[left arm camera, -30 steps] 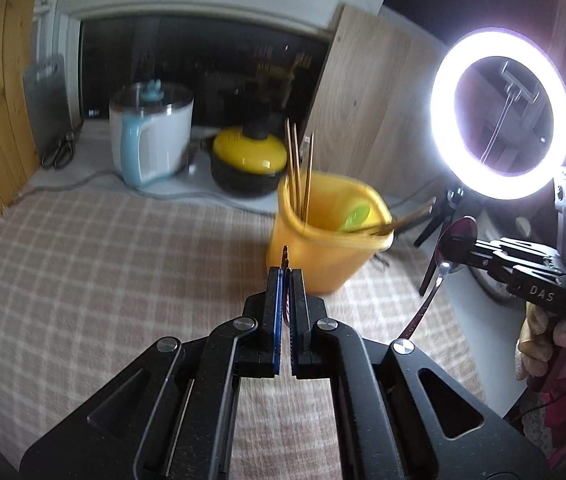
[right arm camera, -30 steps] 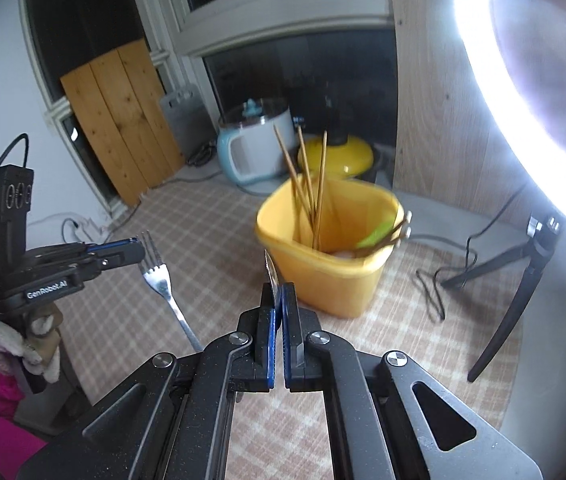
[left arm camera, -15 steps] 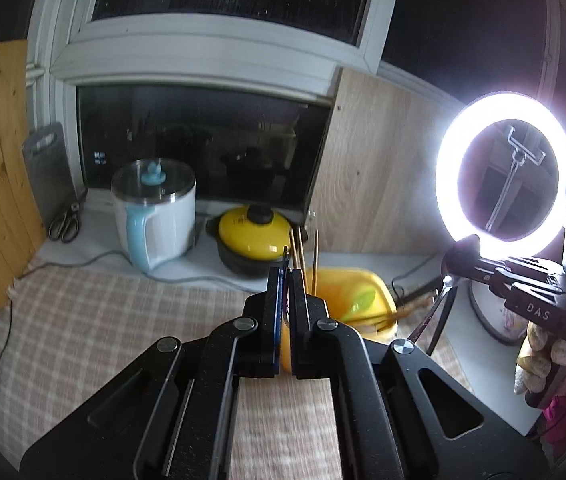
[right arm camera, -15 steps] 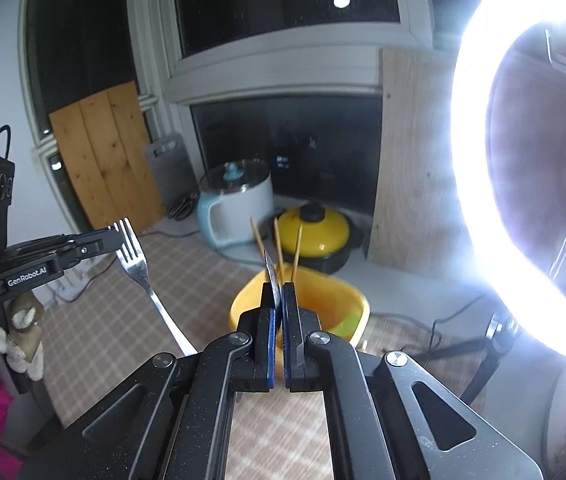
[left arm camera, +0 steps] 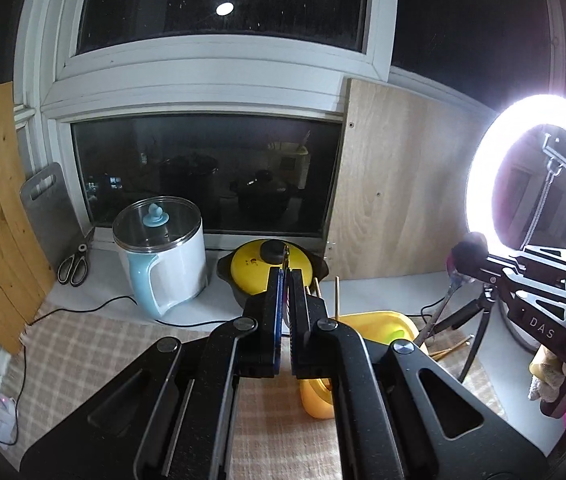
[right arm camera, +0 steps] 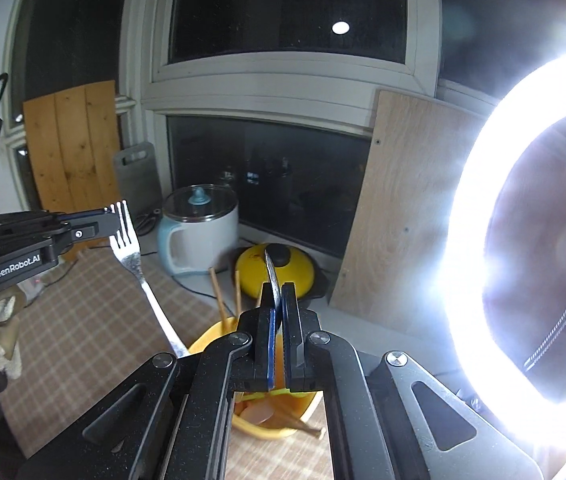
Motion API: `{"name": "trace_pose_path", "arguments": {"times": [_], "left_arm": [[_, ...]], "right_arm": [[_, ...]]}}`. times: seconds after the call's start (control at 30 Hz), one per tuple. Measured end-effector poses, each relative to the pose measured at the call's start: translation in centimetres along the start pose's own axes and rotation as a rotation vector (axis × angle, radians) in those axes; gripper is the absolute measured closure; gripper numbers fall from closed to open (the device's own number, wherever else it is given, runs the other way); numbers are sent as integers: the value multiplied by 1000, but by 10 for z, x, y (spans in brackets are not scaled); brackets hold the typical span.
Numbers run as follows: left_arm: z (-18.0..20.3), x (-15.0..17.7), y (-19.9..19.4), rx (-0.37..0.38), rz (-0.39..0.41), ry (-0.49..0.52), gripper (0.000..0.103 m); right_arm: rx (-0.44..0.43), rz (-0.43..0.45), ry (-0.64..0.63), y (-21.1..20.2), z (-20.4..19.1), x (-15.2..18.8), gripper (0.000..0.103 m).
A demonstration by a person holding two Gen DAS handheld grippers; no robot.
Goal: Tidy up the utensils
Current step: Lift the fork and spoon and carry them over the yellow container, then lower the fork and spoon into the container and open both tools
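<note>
My left gripper (left arm camera: 284, 276) is shut on a metal fork, seen edge-on between its fingers; in the right wrist view the fork (right arm camera: 135, 260) hangs tines up, handle end down at the yellow bin (right arm camera: 211, 340). My right gripper (right arm camera: 279, 292) is shut on a spoon, its bowl (right arm camera: 271, 276) edge-on between the fingers; in the left wrist view the spoon (left arm camera: 441, 312) hangs down into the yellow bin (left arm camera: 375, 322). The bin holds wooden chopsticks (right arm camera: 219, 296) and a green utensil (left arm camera: 397, 334). Both grippers hover just above the bin.
A white and blue electric kettle (left arm camera: 163, 256) and a yellow-lidded black pot (left arm camera: 271, 268) stand on the sill behind. Scissors (left arm camera: 75, 264) and a grey cutting board (left arm camera: 49, 208) lie at the back left. A bright ring light (left arm camera: 531, 184) on a tripod stands at the right. A checked cloth (left arm camera: 83, 356) covers the table.
Both grippers have risen and tilted up over the bin, so it has dropped low in both views. The fork handle and spoon handle now hang at or inside the bin.
</note>
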State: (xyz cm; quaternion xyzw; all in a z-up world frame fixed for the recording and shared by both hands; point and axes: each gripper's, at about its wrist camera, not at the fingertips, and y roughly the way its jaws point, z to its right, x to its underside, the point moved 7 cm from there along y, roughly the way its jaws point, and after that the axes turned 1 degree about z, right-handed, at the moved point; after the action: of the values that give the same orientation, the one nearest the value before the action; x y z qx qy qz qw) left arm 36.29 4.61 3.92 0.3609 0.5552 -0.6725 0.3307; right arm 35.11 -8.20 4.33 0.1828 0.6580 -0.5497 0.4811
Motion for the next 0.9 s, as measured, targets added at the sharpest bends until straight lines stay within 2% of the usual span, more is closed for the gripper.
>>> {"name": "trace_pose_path", "arguments": {"times": [0.43,0.9], "left_arm": [[15,19,38,-21,-52,68,103],[34,45,47,17,-105,87,103]], "right_arm": [[59,-100,3,59,11,20,102],[-6,-217,24,82,14,40,102]]}}
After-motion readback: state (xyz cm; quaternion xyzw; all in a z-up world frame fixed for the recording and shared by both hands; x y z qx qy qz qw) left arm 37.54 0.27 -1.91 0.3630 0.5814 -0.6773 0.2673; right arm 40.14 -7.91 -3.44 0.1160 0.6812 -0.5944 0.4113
